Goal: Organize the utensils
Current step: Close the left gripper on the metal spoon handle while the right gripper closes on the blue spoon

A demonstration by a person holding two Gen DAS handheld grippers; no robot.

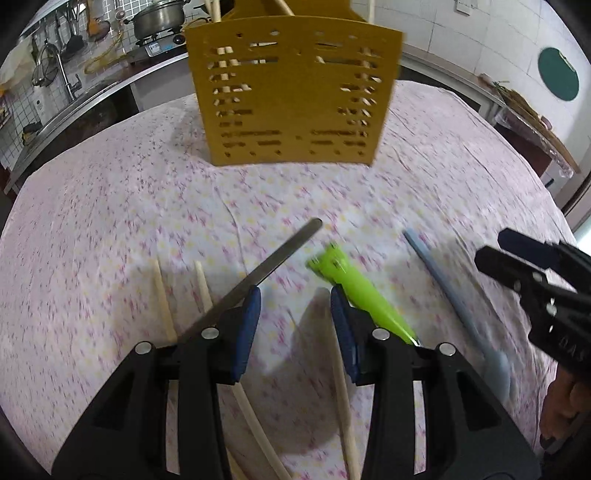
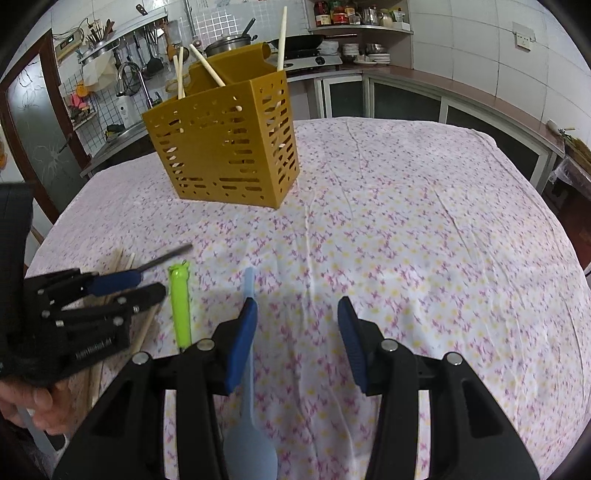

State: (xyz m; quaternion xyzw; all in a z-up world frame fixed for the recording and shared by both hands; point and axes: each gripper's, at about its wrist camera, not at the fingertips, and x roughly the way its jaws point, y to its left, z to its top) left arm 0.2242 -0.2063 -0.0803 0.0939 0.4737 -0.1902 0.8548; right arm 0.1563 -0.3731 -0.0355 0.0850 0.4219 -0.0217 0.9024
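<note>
A yellow slotted utensil holder (image 1: 291, 96) (image 2: 225, 140) stands on the flowered cloth with several chopsticks (image 2: 207, 68) in it. In front of it lie a flat metal handle (image 1: 269, 266) (image 2: 166, 258), a green-handled utensil (image 1: 351, 288) (image 2: 180, 299), a pale blue spoon (image 1: 443, 295) (image 2: 251, 454) and loose wooden chopsticks (image 1: 162, 295). My left gripper (image 1: 295, 325) (image 2: 136, 286) hovers open between the metal handle and the green utensil, with only cloth and one chopstick (image 1: 343, 406) under it. My right gripper (image 2: 297, 332) (image 1: 517, 258) is open, its left finger over the spoon's handle.
The table (image 2: 424, 221) is covered with a pink flowered cloth. Behind it run a kitchen counter with a sink and tap (image 2: 129, 77), a pot on a stove (image 1: 159, 18) and shelves of dishes (image 2: 365, 51). A hand (image 2: 26, 402) holds the left gripper.
</note>
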